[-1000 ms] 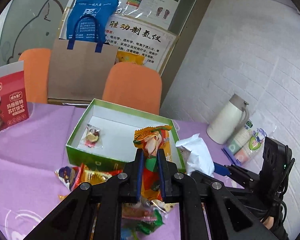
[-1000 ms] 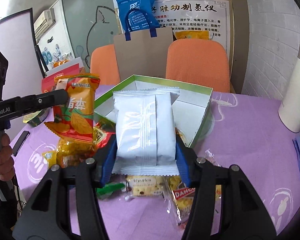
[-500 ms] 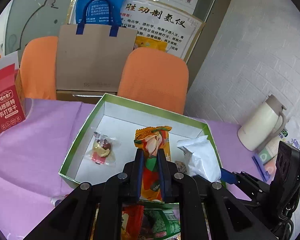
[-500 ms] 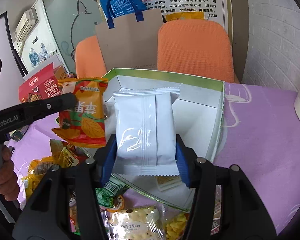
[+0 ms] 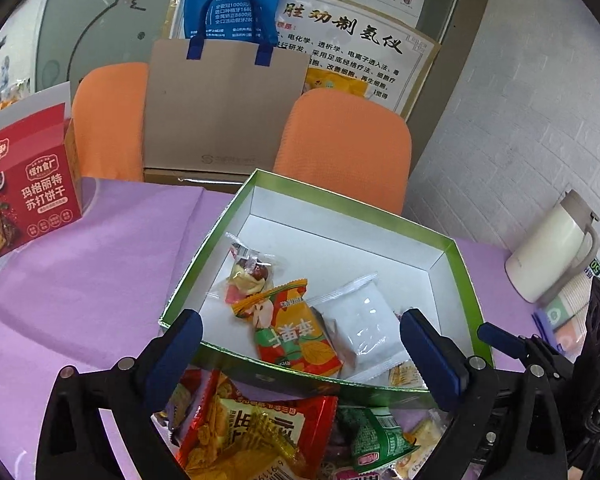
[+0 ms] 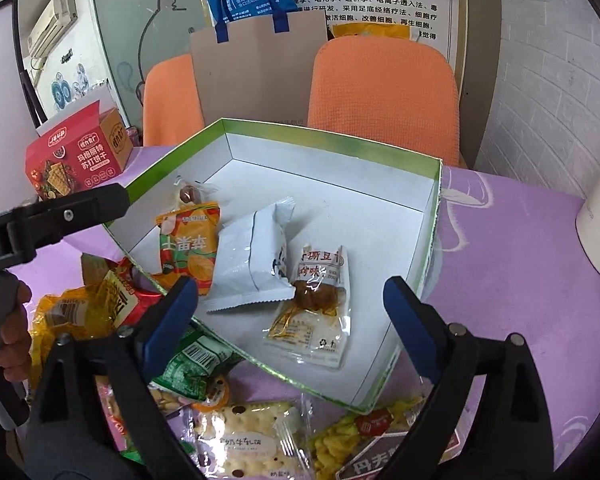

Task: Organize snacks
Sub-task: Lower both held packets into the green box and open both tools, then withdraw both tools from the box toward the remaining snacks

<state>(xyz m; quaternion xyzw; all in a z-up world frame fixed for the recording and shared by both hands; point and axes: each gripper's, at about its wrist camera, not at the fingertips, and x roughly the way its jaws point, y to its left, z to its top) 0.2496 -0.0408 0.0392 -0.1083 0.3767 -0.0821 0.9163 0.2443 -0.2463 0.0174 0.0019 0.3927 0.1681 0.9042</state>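
In both wrist views the jaws are seen spread wide and holding nothing: the left gripper [image 5: 300, 344] and the right gripper [image 6: 290, 308] hang just over the near edge of the shallow green-rimmed cardboard box with a white inside [image 6: 436, 208], which stands on the purple-covered worktop [image 5: 80, 280]. Inside the box, in the middle of the right wrist frame, an orange and red crinkled snack packet [image 6: 188, 240] is seen lying beside a plain white pillow-shaped packet [image 6: 252, 264], the two touching, with a clear-and-white packet of brown snack [image 6: 316, 300] to the right of them and a small clear wrapped sweet [image 5: 248, 272] further back toward the box's left wall. The loose snacks not yet sorted are heaped outside the box against its near wall, at the bottom of both frames: a large red and gold foil packet [image 5: 252, 432] and a green packet [image 5: 372, 436] below the left jaws, a clear packet of pale biscuits [image 6: 244, 440] lower centre under the right jaws. The next pick is judged to turn on this: the heap lies below and nearer than the jaws, on the person's side of the box, so each gripper would be drawn back and lowered; the red packet, its long axis roughly across the frame, lies nearer the left gripper, the biscuits nearer the right
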